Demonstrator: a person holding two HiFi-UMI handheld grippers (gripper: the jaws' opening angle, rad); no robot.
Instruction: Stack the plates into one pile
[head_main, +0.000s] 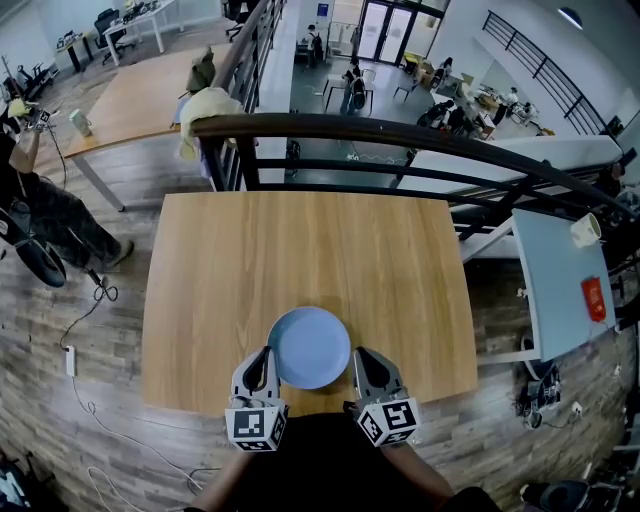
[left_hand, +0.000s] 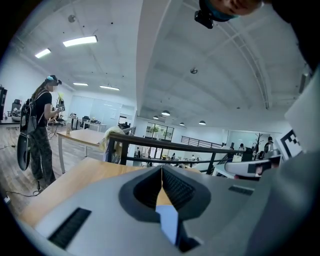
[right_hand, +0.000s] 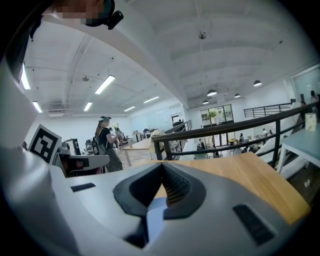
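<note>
On the wooden counter, seen from the head view, there is one round blue plate pile. It sits close to the near edge, right in front of the person. I cannot tell how many plates are in it, because from above it looks like one. No other plate lies anywhere else on the counter. The left tongs are just beside the pile on its left. The right tongs are just beside it on its right. Neither one holds the pile.

In the left gripper view, the left tongs are closed. The two dark pads meet at the tip and nothing is pinched there. A bit of the blue plate pile shows through the gap lower down, with the counter past it.

In the right gripper view, the right tongs are closed too, with nothing caught in them. The blue plate pile peeks through low in the gap. The counter runs out to a dark railing.

I think the stacking is done, or almost done, since all the blue is in one spot. The next move likely needs very little. The tongs only have to lift away without bumping the pile. If the pile looks crooked, a soft push from each side would make it neat.
</note>
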